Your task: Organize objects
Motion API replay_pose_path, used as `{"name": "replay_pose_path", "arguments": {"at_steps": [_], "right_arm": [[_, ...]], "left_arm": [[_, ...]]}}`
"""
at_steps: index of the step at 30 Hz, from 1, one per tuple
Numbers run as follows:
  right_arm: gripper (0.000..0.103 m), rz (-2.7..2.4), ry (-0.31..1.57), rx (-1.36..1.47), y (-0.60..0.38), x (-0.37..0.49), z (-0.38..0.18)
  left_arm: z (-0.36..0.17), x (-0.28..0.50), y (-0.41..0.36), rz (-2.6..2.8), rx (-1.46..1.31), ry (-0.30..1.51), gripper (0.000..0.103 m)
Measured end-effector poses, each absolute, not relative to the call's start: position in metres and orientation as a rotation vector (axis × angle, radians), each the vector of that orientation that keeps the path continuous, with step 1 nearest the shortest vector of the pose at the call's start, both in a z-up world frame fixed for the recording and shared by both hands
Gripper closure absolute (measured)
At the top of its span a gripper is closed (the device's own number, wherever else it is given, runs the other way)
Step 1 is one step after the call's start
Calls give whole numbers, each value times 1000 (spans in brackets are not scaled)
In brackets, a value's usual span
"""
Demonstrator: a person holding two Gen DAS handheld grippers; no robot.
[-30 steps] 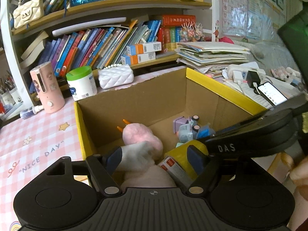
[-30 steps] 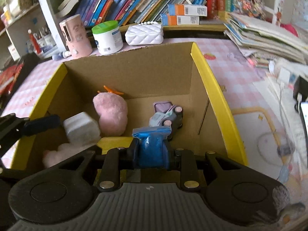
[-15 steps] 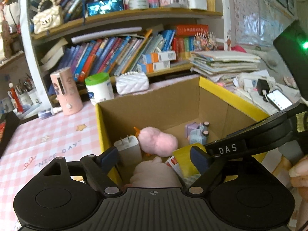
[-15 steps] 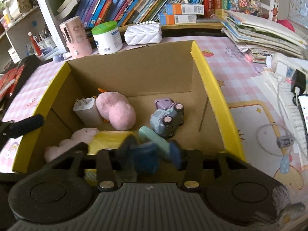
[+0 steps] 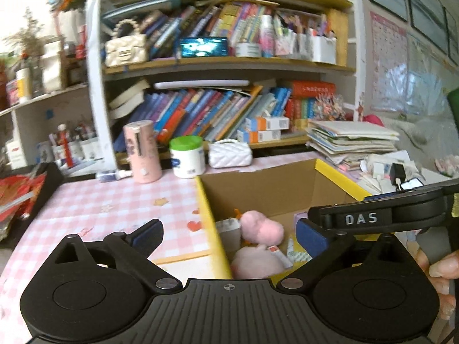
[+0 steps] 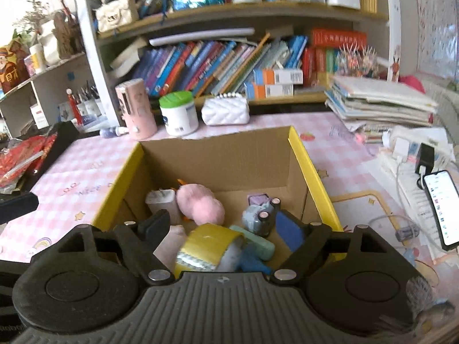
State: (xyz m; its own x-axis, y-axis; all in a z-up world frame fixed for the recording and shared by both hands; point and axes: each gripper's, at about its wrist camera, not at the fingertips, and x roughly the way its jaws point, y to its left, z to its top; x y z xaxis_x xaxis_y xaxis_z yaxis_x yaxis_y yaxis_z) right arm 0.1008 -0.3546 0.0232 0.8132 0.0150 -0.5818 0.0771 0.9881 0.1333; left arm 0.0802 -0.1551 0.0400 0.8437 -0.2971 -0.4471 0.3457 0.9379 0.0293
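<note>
A cardboard box with a yellow rim stands on the pink checked table. Inside lie a pink plush, a white charger, a grey-blue toy car, a yellow tape roll, a teal piece and a blue item. My right gripper hovers over the box's near side, its jaws opening with nothing pressed between them. My left gripper hangs above the box's left rim, jaws opening and empty. The plush and charger show below it.
Behind the box stand a pink cylinder, a green-lidded white jar and a white quilted purse, in front of a bookshelf. To the right are stacked papers and a phone. A black tray is at left.
Both grippers let go, opened wide and lifted back from the box. The white charger now stands beside the pink plush; the blue item lies at the box's near side.
</note>
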Motion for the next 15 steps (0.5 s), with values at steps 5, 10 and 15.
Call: {"name": "replay_pose_path", "arguments": {"at_steps": [5,10,15], "right_arm": [[12,-50,566,129,-329,74,33],[7,-74,550,116,-300,50,33],[3,-90,569,59,-266,30,25]], "left_arm": [[44,62,-124,-277,79,465,2],[40,47,-93,-189,72,506,2],[35,32,-68,-122,68,541,2]]}}
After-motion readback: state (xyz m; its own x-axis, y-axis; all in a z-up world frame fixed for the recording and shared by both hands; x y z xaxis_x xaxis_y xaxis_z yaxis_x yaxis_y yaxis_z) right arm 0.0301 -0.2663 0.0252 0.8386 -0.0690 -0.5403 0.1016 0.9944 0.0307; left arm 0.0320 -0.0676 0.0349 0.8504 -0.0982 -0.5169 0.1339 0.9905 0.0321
